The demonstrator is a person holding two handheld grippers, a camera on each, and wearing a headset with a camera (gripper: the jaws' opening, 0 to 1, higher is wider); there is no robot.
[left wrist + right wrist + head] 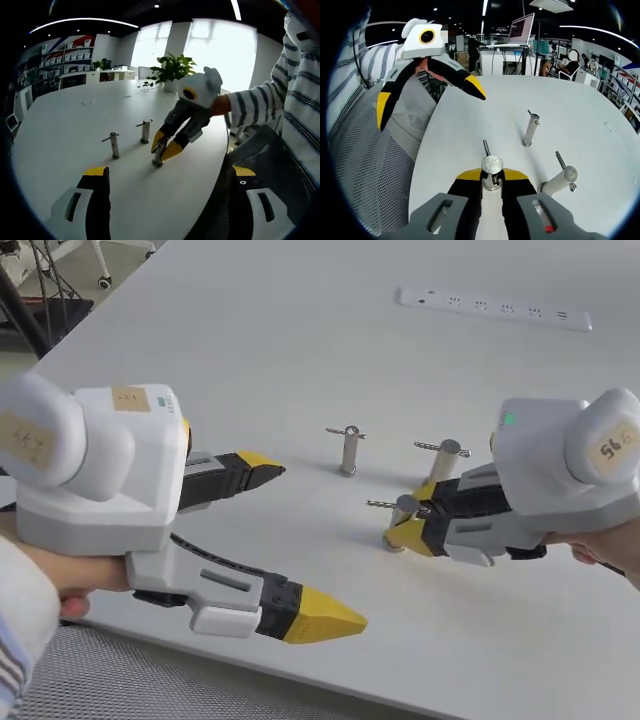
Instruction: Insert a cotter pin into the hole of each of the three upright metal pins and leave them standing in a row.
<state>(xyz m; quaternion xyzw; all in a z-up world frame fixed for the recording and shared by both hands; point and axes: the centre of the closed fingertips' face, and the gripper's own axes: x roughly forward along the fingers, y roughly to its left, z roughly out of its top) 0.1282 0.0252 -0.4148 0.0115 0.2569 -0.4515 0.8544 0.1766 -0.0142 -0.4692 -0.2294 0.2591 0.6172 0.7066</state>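
Pins are standing upright on the white table (250, 330), three in all, each carrying a thin cross-piece through its top. The gripped pin (405, 508) is sitting between the fingers of the right gripper (403, 536), which are clenching its shaft from both sides. Its cotter pin (381, 504) is sticking out sideways just above the yellow fingertips. In the right gripper view the round top of this pin is showing right between the two tips. The second pin (445, 462) is standing just beyond those fingers, close beside them. The third pin (349, 451) is standing farther ahead of them and clearly apart.

The left gripper (308, 542) is hovering over the near part of the table, well short of all three pins. Its fingers are spread wide and grasping nothing, with the tips pointing roughly toward the gripped pin.

A striped sleeve (260, 102) is showing behind the right gripper in the left gripper view. Well beyond both pairs of fingers, a white power strip (495, 308) is lying flat on the table. Below the left gripper's lower finger, grey mesh (120, 680) is showing past the table edge.
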